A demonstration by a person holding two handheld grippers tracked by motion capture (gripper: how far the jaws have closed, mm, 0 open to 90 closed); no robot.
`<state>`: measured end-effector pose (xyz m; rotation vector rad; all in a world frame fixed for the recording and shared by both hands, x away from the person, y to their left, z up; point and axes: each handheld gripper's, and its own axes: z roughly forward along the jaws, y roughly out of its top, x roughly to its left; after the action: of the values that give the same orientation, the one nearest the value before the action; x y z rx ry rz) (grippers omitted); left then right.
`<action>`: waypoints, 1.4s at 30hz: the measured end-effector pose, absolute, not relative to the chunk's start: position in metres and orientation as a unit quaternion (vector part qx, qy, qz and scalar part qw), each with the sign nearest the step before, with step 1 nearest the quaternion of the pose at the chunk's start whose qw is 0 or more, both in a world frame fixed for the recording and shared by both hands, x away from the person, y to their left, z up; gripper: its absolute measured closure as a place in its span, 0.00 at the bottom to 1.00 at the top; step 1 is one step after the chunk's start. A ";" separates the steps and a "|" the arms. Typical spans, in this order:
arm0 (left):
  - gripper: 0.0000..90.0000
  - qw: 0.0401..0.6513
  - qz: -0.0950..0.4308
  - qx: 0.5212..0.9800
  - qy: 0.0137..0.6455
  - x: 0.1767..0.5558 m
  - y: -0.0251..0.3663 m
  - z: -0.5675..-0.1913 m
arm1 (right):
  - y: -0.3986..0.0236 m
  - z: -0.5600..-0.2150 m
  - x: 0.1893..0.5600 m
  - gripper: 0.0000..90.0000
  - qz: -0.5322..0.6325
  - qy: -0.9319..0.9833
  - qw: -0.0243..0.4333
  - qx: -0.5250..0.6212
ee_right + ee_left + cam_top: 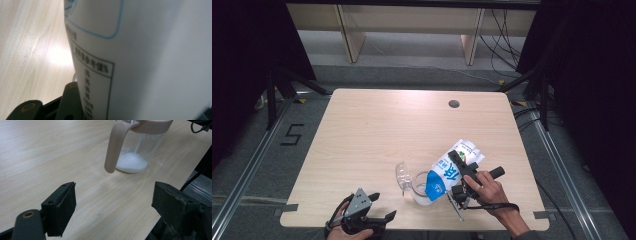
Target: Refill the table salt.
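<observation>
Over the jug (140, 150), my right gripper (460, 176) clamps the tilted milk carton (452, 167).
Milk barely covers the bottom; left gripper (374, 207) gapes empty.

Most of the table (377, 130) lies bare; a jug (422, 189) and tilted carton (452, 167) crowd its near right edge.

Jug (135, 147) top cut off, carton (150, 60) print blurred (too close)

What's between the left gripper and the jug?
Nothing: the left gripper view shows bare table from the open left gripper up to the jug. The high view shows the same gap.
</observation>
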<state>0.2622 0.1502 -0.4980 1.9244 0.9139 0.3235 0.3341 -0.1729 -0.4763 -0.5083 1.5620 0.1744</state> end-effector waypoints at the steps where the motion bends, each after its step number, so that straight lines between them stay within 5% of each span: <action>1: 0.21 0.474 0.132 0.787 0.373 0.262 0.150 -0.498 | -0.173 -0.476 0.334 0.64 0.077 0.695 0.678 -0.226; 42: 0.21 0.474 0.131 0.786 0.374 0.263 0.150 -0.498 | -0.173 -0.478 0.334 0.65 0.076 0.696 0.679 -0.219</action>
<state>0.2625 0.1502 -0.4984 1.9226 0.9147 0.3205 0.3341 -0.1727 -0.4779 -0.4911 1.5639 0.1713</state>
